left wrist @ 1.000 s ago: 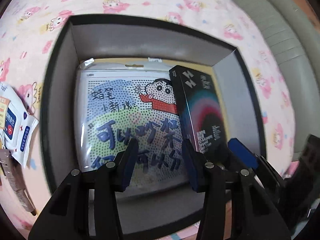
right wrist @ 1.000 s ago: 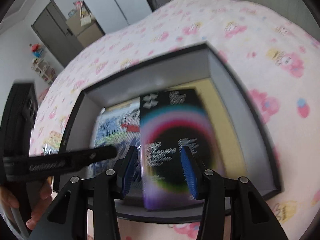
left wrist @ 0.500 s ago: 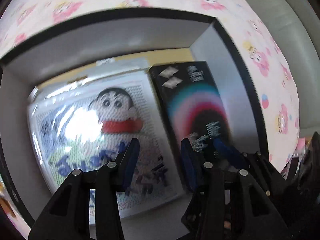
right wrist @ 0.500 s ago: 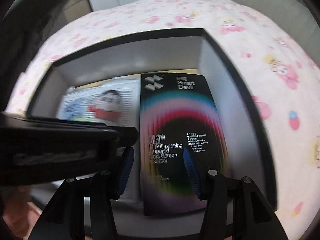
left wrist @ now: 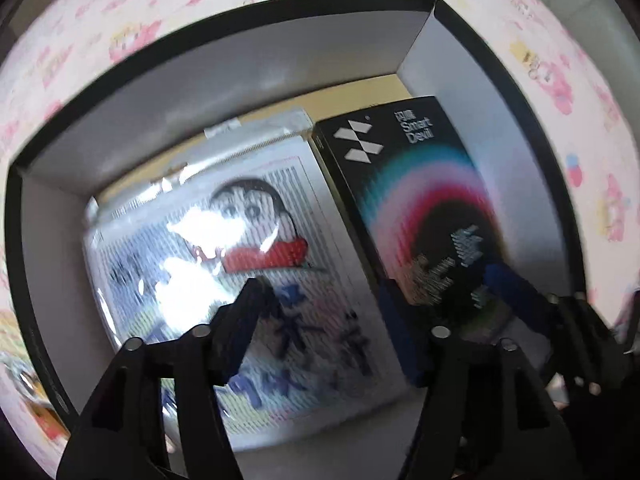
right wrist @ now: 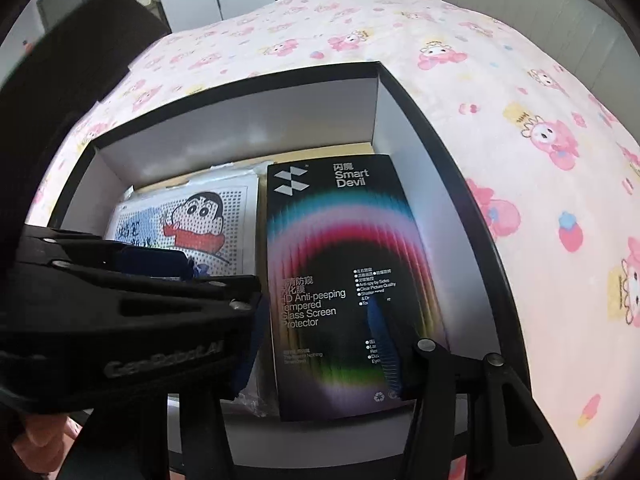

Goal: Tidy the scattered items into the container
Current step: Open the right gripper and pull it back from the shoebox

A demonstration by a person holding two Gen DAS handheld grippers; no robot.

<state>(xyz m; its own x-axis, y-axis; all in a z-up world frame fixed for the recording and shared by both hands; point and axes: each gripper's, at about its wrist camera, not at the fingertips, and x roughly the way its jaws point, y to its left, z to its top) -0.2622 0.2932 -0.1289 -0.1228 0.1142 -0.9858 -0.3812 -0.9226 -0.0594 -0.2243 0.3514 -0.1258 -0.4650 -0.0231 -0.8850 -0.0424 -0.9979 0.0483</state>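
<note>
Compared with a second ago, the black screen-protector box (right wrist: pixel 344 280) lies lower and flatter in the container (right wrist: pixel 240 120), beside the cartoon packet (right wrist: pixel 192 224); placement looks nearly finished. The right gripper (right wrist: pixel 316 340) straddles the box's near end, jaws apart, blue pads flanking it; whether they pinch it I cannot tell. The left gripper (left wrist: pixel 316 332) has moved in above the packet, jaws apart and holding nothing. The box's long axis runs 6 to 12 o'clock, logo end toward 12, along the container's 3 o'clock wall
</note>
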